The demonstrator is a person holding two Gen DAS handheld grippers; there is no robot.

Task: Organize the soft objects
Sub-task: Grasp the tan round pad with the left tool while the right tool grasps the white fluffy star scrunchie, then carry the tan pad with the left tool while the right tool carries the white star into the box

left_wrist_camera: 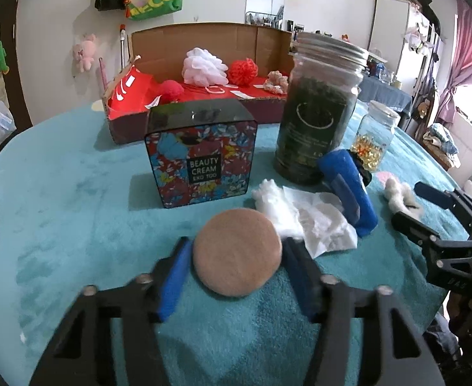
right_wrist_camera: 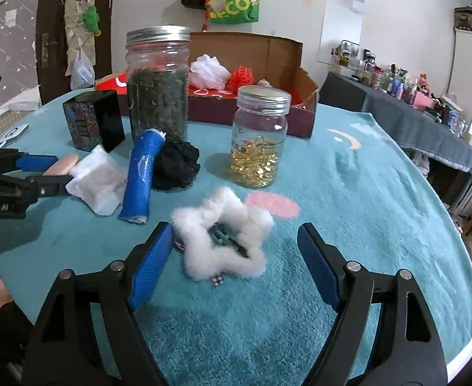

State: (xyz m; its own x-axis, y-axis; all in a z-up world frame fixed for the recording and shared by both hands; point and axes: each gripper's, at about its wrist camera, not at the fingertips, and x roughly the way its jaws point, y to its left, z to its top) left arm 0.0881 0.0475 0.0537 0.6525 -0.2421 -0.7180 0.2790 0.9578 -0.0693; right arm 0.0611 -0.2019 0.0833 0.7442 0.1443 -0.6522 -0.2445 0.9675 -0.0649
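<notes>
In the left view, the left gripper [left_wrist_camera: 236, 254] is sitting with its jaws loose around the round pad [left_wrist_camera: 237, 252] near the table's [left_wrist_camera: 75, 193] front edge. In the right view, the right gripper [right_wrist_camera: 236, 257] is standing wide open around the white fluffy clip [right_wrist_camera: 223, 234], also near the front edge.

Left gripper [left_wrist_camera: 236, 254] — black frame, blue pads, pointed forward and down over the desk [left_wrist_camera: 75, 193]; jaws partly apart, a round tan puff [left_wrist_camera: 237, 252] between them, pad contact unclear. Right gripper [right_wrist_camera: 236, 257] — same build, angled downward; jaws wide apart, a white fluffy scrunchie [right_wrist_camera: 223, 234] between the fingers, unclamped.
</notes>
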